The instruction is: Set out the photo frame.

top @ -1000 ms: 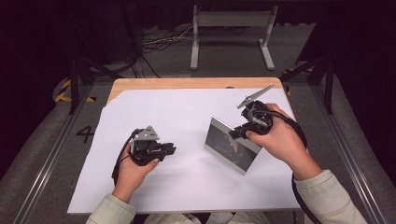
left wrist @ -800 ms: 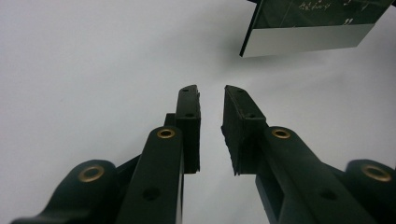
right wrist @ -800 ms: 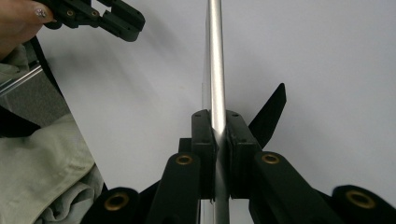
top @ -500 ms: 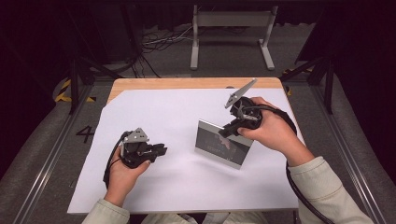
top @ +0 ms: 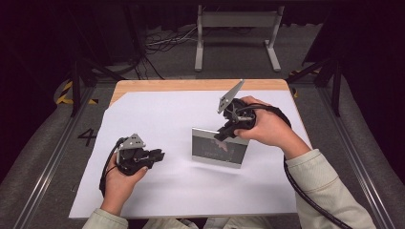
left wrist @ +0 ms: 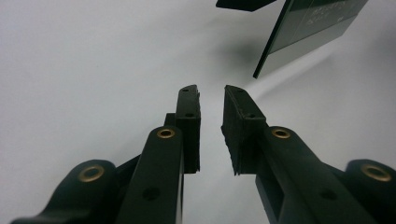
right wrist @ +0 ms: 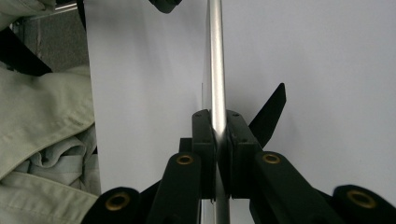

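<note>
On my left, my left gripper (top: pixel 157 155) rests low over the white sheet of paper covering the wooden table (top: pixel 157 200), jaws parted a little with nothing between them. It is well apart from the work and, as I judge it, has no share in it yet.

In the middle stands the thing I am handling: a thin, flat rectangular panel with a silvery metal edge and a dark glossy face (top: pixel 217 148). It stands upright on its lower edge on the paper, near the centre of the sheet. My right gripper (top: pixel 224 133) is clamped onto its upper edge, the pads pressing from both sides.

So I judge the pick-up done: the panel is gripped and stood up on edge. What is left, as far as I can tell, is to carry or set it wherever it belongs; no target is visible on the sheet.

The high view gives the layout: both hands, the panel's dark face, the gap between the grippers. The left gripper view adds that my pads (left wrist: pixel 189 126) are empty and shows the panel (left wrist: pixel 308 32) tilted off to the upper right, with faint print on its face that I cannot read. The right gripper view shows the panel edge-on (right wrist: pixel 215 70) as a bright metal strip running straight between my closed pads (right wrist: pixel 204 140).
</note>
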`<state>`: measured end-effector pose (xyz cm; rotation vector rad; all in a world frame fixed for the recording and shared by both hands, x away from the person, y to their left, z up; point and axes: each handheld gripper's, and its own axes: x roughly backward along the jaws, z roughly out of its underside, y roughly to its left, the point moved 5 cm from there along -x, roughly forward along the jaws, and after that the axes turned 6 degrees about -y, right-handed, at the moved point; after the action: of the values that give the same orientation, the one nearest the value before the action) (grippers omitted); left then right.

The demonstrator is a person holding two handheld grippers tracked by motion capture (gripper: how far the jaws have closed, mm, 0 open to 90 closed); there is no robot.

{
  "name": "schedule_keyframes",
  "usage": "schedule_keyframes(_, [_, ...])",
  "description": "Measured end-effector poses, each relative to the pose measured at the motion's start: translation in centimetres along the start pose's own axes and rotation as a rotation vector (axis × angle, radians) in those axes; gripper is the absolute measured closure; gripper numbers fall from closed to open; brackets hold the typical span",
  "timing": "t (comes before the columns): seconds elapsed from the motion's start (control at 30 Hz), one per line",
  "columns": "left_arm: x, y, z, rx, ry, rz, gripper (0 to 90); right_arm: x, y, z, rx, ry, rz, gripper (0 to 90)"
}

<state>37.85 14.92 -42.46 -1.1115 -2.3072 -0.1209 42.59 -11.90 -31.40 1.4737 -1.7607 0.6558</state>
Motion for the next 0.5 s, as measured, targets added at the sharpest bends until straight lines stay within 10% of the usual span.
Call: schedule_keyframes(0.5, [-0.3, -0.1, 0.0, -0.001, 0.006, 0.006, 76.8, -1.2, -0.5, 0.5, 0.121, 0.054, -0.097, 84.6])
